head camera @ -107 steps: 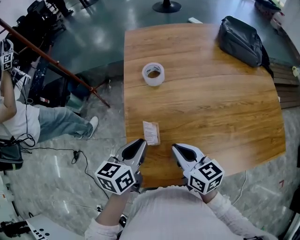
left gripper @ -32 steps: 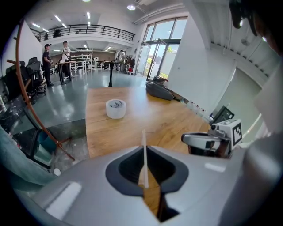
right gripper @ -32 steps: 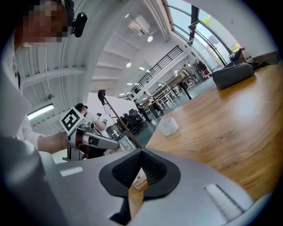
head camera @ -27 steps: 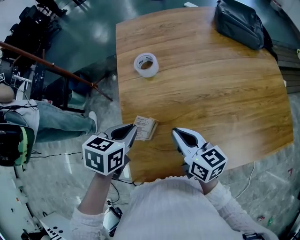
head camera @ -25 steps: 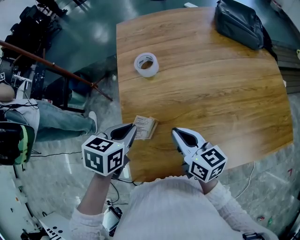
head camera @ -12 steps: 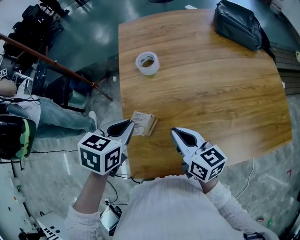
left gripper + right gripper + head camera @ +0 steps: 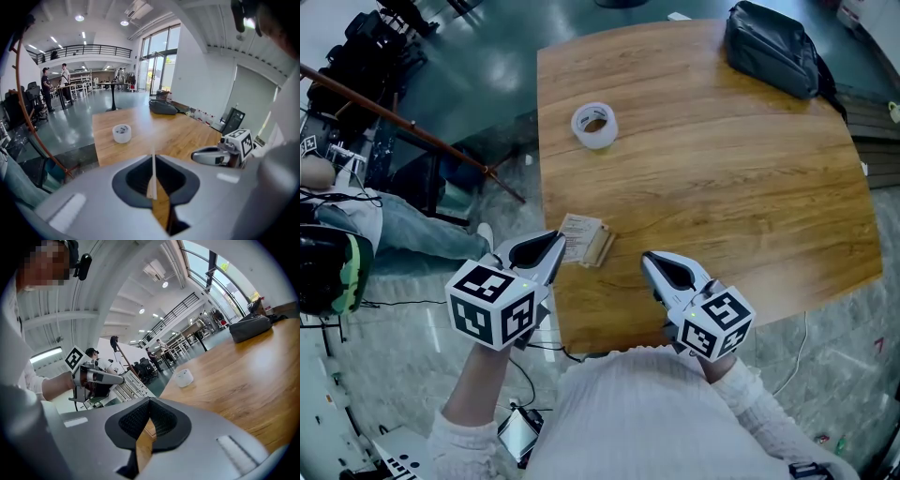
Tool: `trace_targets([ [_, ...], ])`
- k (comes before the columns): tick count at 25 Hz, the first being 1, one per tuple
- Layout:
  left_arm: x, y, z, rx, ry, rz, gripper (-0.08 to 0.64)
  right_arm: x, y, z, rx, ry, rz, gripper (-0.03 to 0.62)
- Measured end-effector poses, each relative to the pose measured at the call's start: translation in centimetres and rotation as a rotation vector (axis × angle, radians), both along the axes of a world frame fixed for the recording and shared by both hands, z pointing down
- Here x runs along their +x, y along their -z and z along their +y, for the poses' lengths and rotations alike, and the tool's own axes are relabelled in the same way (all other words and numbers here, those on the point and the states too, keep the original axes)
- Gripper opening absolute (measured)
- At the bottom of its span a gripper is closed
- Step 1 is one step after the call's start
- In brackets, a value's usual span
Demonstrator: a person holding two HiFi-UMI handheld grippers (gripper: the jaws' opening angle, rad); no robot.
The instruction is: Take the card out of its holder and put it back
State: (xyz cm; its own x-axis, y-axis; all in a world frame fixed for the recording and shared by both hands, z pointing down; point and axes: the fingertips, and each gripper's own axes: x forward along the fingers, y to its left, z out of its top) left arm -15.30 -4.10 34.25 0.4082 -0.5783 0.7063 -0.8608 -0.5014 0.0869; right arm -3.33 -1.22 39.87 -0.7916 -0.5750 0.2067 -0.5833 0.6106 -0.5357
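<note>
The right gripper [image 7: 649, 262] waits over the near edge of the table [image 7: 722, 187], jaws pressed together, empty. The left gripper [image 7: 553, 246] pinches the card holder [image 7: 586, 239] by 1 edge and has lifted it off the table (card seemingly still inside), so pulling comes next. Beyond lies a tape roll [image 7: 594, 125].

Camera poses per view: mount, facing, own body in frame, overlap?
Head view: on the head, steeply down at brown wooden table; both grippers, forearms show.
Left gripper view: on left gripper, along jaws shut on white card holder, across table; right gripper shows.
Right gripper view: on right gripper, across table; left gripper, hand show.
All share white tape roll.
</note>
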Motion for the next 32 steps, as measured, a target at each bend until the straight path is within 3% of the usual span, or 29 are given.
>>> trace_targets([
  [8, 0.1, 0.3, 0.3, 0.01, -0.009, -0.005, 0.02, 0.2, 0.6, 0.1, 0.019, -0.006, -0.007, -0.003],
  [13, 0.0, 0.4, 0.0, -0.008, 0.021, 0.037, 0.02, 0.2, 0.7, 0.0, 0.021, -0.004, -0.002, -0.005],
  [32, -0.5, -2.1, -0.5, -0.075, 0.006, 0.015, 0.02, 0.1, -0.1, -0.4, -0.008, -0.003, 0.001, -0.004],
])
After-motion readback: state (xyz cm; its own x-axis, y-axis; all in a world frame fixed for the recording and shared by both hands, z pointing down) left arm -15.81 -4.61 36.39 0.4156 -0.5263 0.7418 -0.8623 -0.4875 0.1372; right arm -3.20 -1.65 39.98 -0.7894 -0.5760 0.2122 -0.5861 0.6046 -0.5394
